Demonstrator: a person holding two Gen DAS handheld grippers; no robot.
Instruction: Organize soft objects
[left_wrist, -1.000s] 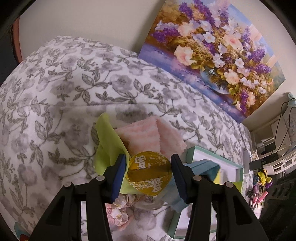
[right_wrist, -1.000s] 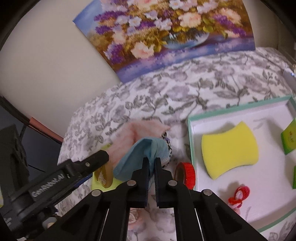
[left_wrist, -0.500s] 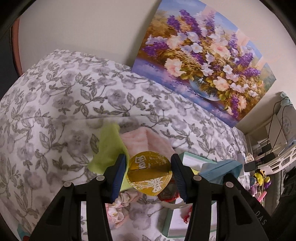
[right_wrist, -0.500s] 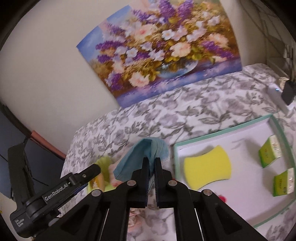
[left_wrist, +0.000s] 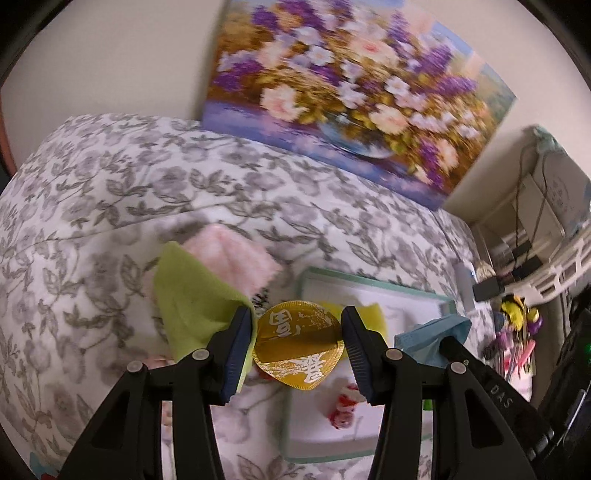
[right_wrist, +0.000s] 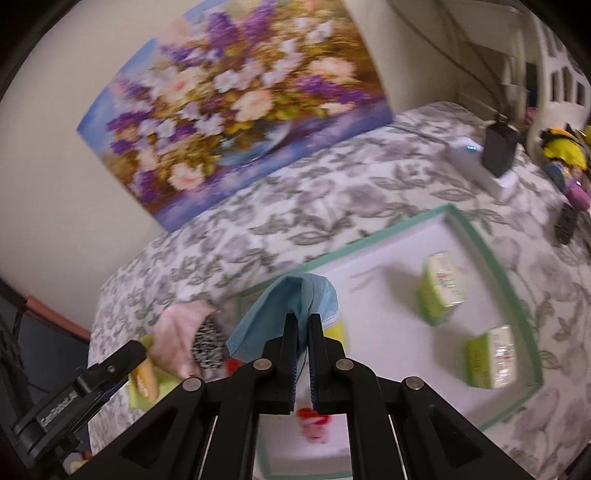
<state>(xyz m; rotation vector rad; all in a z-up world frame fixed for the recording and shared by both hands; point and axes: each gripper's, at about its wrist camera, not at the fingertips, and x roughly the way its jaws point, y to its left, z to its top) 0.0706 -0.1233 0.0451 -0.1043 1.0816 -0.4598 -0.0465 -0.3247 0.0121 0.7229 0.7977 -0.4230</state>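
Left claw (left_wrist: 298, 349) is clamped on a gold foil-lidded cup (left_wrist: 297, 350), lid facing the camera, pads touching both sides; a green cloth (left_wrist: 192, 295) is pinched at the left finger (left_wrist: 238, 347) too and hangs off to that side. We see the claw held above the floral bedspread (left_wrist: 110, 192), tilted forward and looking down over the near edge of the tray (left_wrist: 369, 282). Right claw (right_wrist: 303, 354) is closed on a light blue face mask (right_wrist: 291, 306), jaws nearly together with only the fabric between them; the mask bunches up above the fingertips. That claw sits over the left end of the mint-rimmed tray (right_wrist: 491, 254), pointing toward the flower painting (right_wrist: 236, 96) on the wall. In the left view the right claw (left_wrist: 443, 341) shows at the right with the mask (left_wrist: 428, 338) on its tip, beside the left claw. Inside the tray: two green packets (right_wrist: 441, 288) (right_wrist: 491, 356) well apart from the mask, a yellow sponge (left_wrist: 373, 315) mostly hidden behind the claws, and a red-and-white item (left_wrist: 341, 410) too blurred to identify. On the bedspread just left of the tray lie a pink fluffy cloth (left_wrist: 232, 258) and a black-and-white speckled piece (right_wrist: 208, 343), touching each other. Both views are motion-blurred.
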